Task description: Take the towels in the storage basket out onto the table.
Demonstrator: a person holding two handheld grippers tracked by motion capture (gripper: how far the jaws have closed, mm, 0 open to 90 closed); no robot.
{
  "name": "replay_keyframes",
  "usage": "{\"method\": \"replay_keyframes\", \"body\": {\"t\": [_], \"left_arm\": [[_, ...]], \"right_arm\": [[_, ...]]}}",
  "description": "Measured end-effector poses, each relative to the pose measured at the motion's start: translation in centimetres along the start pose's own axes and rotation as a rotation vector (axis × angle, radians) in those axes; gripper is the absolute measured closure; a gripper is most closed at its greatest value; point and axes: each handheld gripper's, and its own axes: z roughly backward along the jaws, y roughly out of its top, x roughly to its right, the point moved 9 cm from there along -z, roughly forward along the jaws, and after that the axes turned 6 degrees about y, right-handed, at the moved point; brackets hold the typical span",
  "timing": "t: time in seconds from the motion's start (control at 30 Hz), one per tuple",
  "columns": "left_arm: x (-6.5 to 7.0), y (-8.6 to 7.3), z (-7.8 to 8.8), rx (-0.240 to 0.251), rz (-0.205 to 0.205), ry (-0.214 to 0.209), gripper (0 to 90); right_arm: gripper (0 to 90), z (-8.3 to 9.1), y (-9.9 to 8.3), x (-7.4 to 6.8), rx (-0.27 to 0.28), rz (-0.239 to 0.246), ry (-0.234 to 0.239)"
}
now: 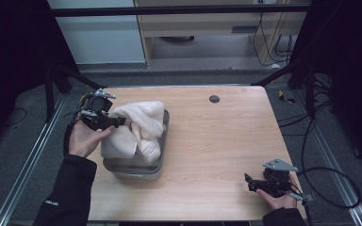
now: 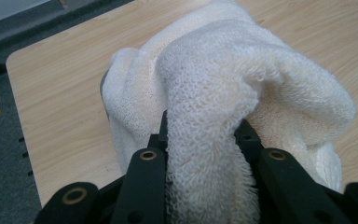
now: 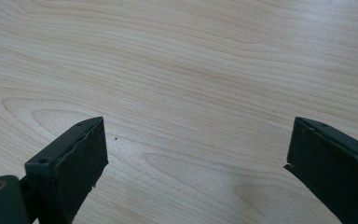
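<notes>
A cream terry towel (image 1: 139, 127) is bunched over a grey metal tray (image 1: 158, 165) on the left half of the wooden table. My left gripper (image 1: 118, 121) is shut on a fold of the towel (image 2: 205, 154) at its upper left, lifting that part above the tray. The black jaws press the cloth from both sides. My right gripper (image 1: 249, 182) rests low near the table's front right corner, held in a hand. Its jaws stand wide open over bare wood (image 3: 196, 149) with nothing between them.
A small dark round hole (image 1: 214, 99) sits near the table's far edge. Black cables (image 1: 330, 188) loop off the right side. Metal rails run along both sides of the table (image 1: 217, 141), and the wood between tray and right gripper is bare.
</notes>
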Motion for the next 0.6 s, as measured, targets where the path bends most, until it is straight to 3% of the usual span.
{"method": "replay_keyframes", "body": {"t": [0.23,0.6], "left_arm": [[0.0,0.8,1.7,0.026,-0.006,-0.003,71.3],[1.2,1.9,3.2,0.048,-0.033,-0.032,71.3]], "right_arm": [[5.0,0.0,0.0,0.1,0.003,-0.003,-0.001],[5.0,0.1,0.1,0.0,0.005,-0.015,0.003]]}}
